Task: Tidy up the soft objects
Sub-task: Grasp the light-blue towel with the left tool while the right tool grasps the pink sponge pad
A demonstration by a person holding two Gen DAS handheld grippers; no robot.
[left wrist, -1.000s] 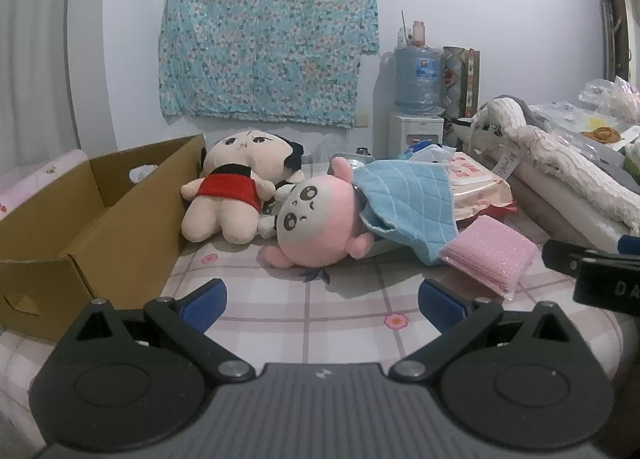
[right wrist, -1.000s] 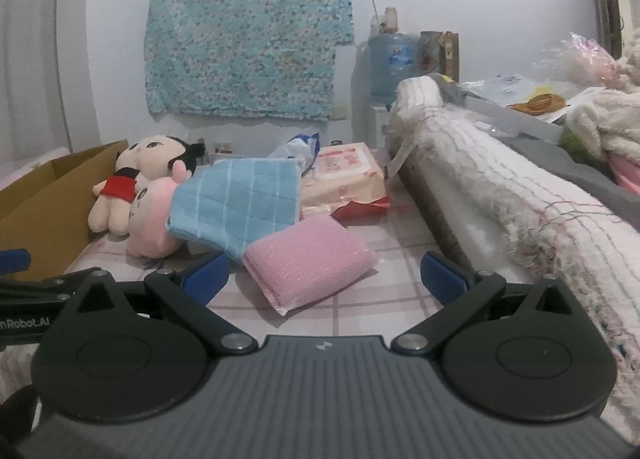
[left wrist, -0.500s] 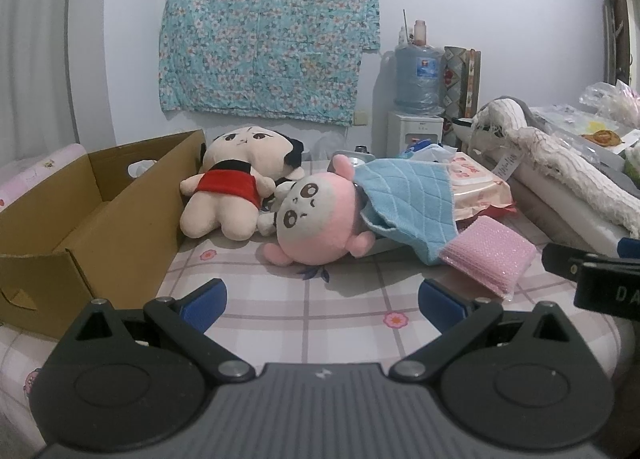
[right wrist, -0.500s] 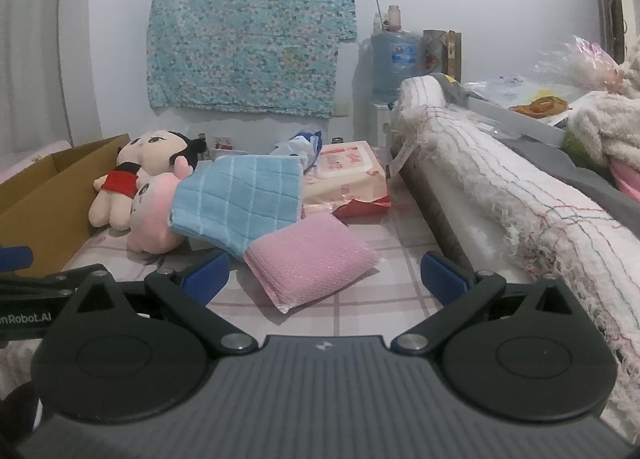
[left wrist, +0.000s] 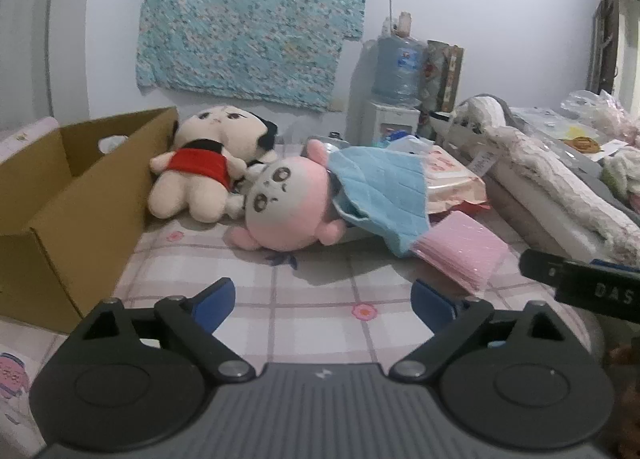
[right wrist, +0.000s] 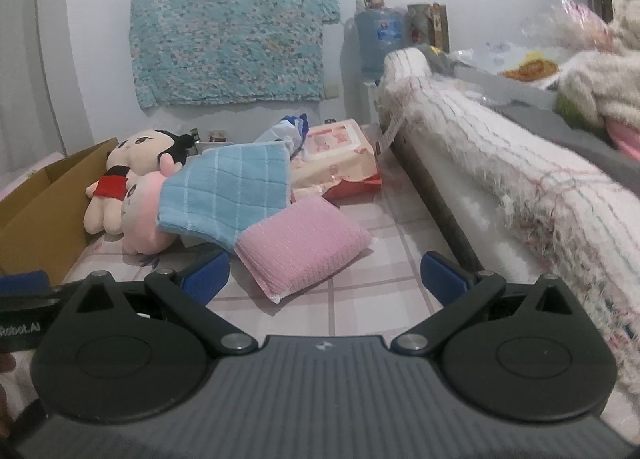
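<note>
A pink round plush (left wrist: 288, 203) lies on the checked bedspread, half under a light blue towel (left wrist: 380, 195). Behind it, a cream doll in a red shirt (left wrist: 196, 175) leans beside an open cardboard box (left wrist: 60, 199). A pink sponge pad (left wrist: 460, 247) rests against the towel's front edge. My left gripper (left wrist: 322, 297) hovers short of the plush; its jaws are closing with nothing between them. My right gripper (right wrist: 324, 271) stands open just in front of the pink sponge pad (right wrist: 304, 243), with the blue towel (right wrist: 228, 191) behind it.
A pack of wet wipes (right wrist: 340, 155) lies behind the towel. A long rolled white blanket (right wrist: 500, 163) runs along the right side, with heaped bedding past it. A water dispenser (left wrist: 396, 71) stands at the far wall under a floral cloth (left wrist: 248, 15).
The left gripper's jaws have drawn in a little, and its view has tilted slightly. The right view has shifted slightly. The plush toys, towel and pad lie where they were.
</note>
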